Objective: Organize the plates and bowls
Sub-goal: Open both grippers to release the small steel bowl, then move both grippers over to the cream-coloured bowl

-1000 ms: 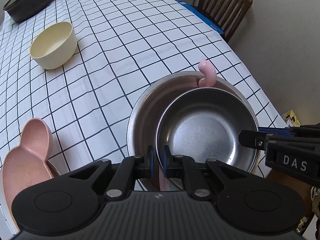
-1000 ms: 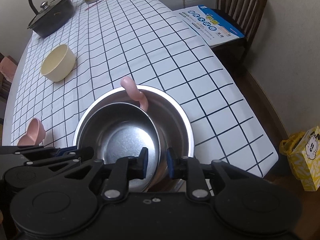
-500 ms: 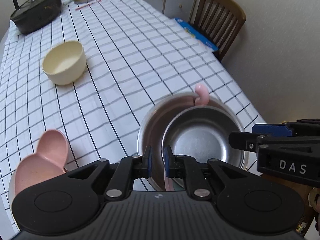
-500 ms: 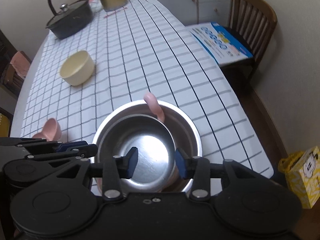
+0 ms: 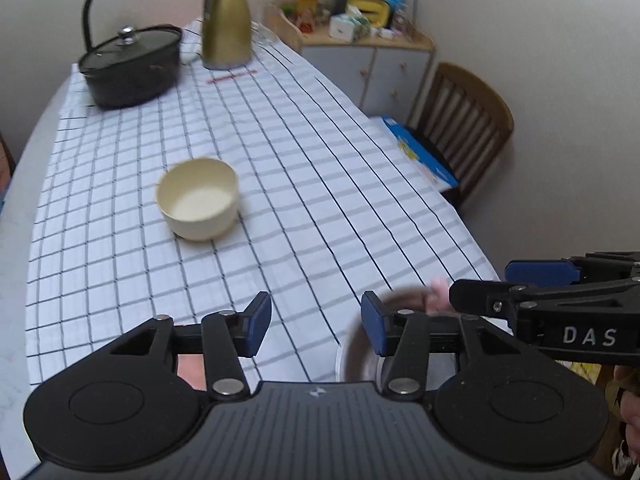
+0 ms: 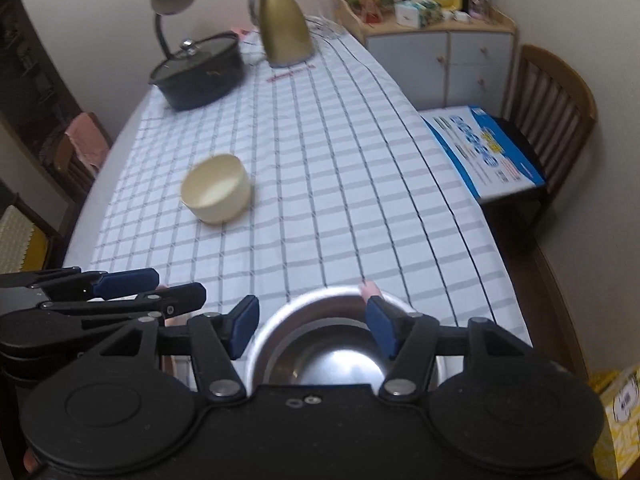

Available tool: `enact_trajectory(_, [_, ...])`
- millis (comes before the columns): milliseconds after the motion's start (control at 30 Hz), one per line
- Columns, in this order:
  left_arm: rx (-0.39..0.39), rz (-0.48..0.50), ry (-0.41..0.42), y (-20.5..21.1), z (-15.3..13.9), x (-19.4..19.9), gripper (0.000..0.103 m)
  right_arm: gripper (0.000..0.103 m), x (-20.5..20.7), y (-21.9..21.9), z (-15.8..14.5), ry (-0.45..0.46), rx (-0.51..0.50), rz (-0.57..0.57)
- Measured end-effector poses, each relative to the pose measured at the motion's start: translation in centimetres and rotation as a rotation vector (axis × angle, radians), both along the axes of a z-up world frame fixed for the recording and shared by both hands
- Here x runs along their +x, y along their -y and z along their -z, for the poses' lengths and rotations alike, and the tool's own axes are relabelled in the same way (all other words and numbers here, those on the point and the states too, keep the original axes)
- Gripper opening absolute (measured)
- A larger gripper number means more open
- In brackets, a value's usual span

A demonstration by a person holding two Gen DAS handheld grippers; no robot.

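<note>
A cream bowl stands alone on the checked tablecloth; it also shows in the right wrist view. Two nested steel bowls sit at the table's near edge, with a pink piece at their far rim. In the left wrist view the steel bowls are mostly hidden behind the fingers. My left gripper is open and empty above the table, left of the steel bowls. My right gripper is open and empty above the steel bowls.
A black lidded pot, a gold jug and a desk lamp stand at the far end. A wooden chair with a blue box is to the right. A cabinet stands behind.
Both grippers opened wide and pulled up and back from the nested steel bowls, which stay on the table. The views now look farther up the table.
</note>
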State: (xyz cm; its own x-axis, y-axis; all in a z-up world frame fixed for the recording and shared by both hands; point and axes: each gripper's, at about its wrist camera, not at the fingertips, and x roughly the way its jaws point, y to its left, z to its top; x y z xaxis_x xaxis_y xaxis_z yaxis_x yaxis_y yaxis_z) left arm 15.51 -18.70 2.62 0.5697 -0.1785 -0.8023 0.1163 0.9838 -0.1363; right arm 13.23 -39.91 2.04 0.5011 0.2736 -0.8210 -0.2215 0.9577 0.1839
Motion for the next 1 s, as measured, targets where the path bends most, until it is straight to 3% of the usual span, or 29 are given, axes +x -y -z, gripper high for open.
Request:
enact_trajectory(267, [0.000,-0.111,0.059,-4.0,-1.4,2.1,0.068,0.082,3.7,-3.2,-2.0,0.077,0.026,-0.075])
enact_trajectory(467, [-0.008,-0.209,0.078,-7.2,-1.4,4.5,0.071,0.096,7.0,-6.0,-2.0,0.096,0.055,-0.131])
enact_trajectory(700, [0.015,-0.302,0.064,-10.2,0.1,8.4,0.071,0.096,11.7,-9.0,-0.8,0.080,0.042,-0.169])
enact_trajectory(1000, [0.044,-0.361,0.005,-11.7,3.7,13.0,0.071,0.095,18.1,-12.3,3.1,-0.003,0.013,-0.193])
